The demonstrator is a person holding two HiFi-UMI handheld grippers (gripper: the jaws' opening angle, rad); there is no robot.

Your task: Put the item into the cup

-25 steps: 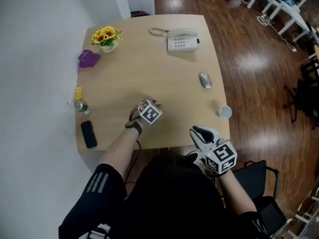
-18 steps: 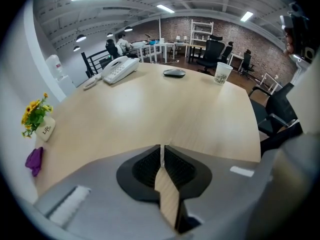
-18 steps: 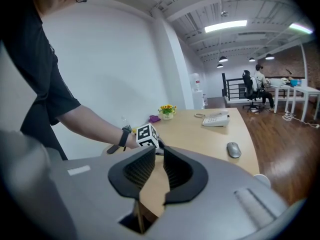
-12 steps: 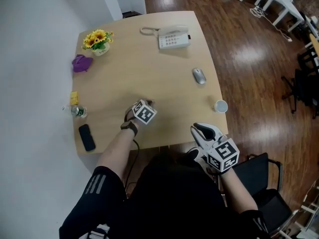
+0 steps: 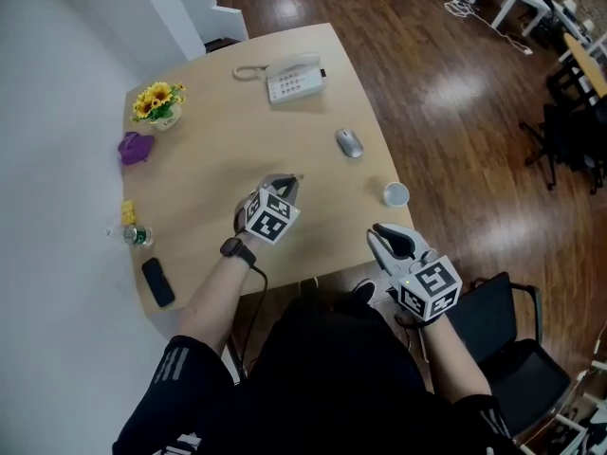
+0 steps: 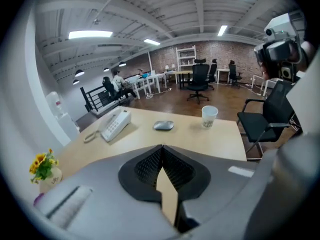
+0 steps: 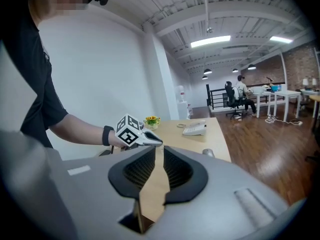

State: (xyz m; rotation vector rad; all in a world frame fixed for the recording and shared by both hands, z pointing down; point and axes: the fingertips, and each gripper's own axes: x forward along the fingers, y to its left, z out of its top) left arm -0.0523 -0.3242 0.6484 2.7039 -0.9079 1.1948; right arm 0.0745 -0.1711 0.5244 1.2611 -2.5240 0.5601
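A white paper cup stands near the table's right edge and also shows in the left gripper view. My left gripper hovers over the middle of the table, left of the cup, and points toward it. Its jaws are shut, tips touching, and I see nothing between them. My right gripper is at the table's front right corner, just short of the cup. A narrow gap runs between its pads, with nothing in it. The right gripper view shows the left gripper from the side.
On the table lie a grey mouse, a white telephone, a pot of yellow flowers, a purple thing, a yellow item, a small bottle and a black phone. A black chair stands right of me.
The left gripper has risen off the table and shifted right toward the mouse and cup. The right gripper has stayed near the front corner. The head view has swung.
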